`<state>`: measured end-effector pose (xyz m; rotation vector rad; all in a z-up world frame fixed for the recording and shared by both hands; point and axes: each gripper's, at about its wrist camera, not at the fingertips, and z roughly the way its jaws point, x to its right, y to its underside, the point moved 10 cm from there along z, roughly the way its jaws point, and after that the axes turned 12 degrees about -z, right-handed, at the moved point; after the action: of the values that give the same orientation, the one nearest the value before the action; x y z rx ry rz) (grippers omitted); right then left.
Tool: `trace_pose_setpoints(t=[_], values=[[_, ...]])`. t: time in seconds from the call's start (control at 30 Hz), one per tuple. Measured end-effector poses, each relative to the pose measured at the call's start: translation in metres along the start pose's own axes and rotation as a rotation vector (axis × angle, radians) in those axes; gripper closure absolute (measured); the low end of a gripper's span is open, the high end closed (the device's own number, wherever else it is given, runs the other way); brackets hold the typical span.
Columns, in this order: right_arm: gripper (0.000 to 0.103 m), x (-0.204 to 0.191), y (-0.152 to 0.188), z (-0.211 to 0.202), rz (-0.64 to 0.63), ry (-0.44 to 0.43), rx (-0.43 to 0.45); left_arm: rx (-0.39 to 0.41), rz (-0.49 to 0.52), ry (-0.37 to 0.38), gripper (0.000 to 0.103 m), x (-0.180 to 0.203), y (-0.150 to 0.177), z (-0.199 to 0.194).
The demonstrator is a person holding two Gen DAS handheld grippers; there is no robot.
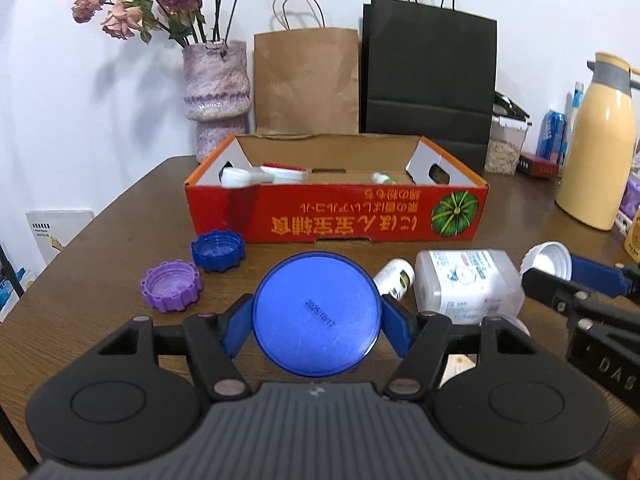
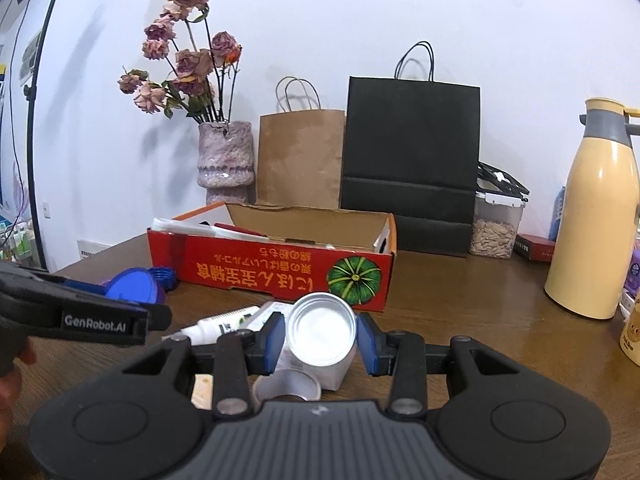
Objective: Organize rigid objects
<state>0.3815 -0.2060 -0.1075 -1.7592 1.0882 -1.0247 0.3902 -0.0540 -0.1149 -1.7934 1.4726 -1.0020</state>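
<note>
— Lids, both of them: the left gripper (image 1: 316, 316) has its jaws closed on the rim of a big blue lid (image 1: 316, 314), flat face toward its camera, lifted clear of the bench (image 1: 100, 320). The right gripper (image 2: 316, 340) has its jaws pinched on a white cap (image 2: 322, 330), hollow side showing.

— And what's around them?

— Just past the blue lid, a small white bottle (image 1: 394, 278) lies on its side against a clear square container (image 1: 468, 284). Off to the left a purple screw cap (image 1: 170, 286) and a dark blue screw cap (image 1: 218, 250) sit open side up, close to each other, the blue one just in front of the box.

— The box being the target?

— I'd judge so. The red cardboard box (image 1: 336, 216), pumpkin printed on its front, stands further back with a few white and red things already inside at its left end. So the step looks like carrying, both pieces picked and neither yet over the box.

— What does the next move want?

— Forward and up over the near wall, then a release inside. The blue lid is wide and held only by its rim, so I'd keep it level; the two grippers are near each other, so one should go first.
</note>
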Motion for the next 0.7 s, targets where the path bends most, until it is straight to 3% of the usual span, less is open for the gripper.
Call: trace_pose_setpoints(t=[0.7], values=[[0.065,-0.013,-0.062,0.023,-0.012,-0.008,0.074,0.09,-0.04,-0.001,0.035,-0.014,-0.069,-0.003]])
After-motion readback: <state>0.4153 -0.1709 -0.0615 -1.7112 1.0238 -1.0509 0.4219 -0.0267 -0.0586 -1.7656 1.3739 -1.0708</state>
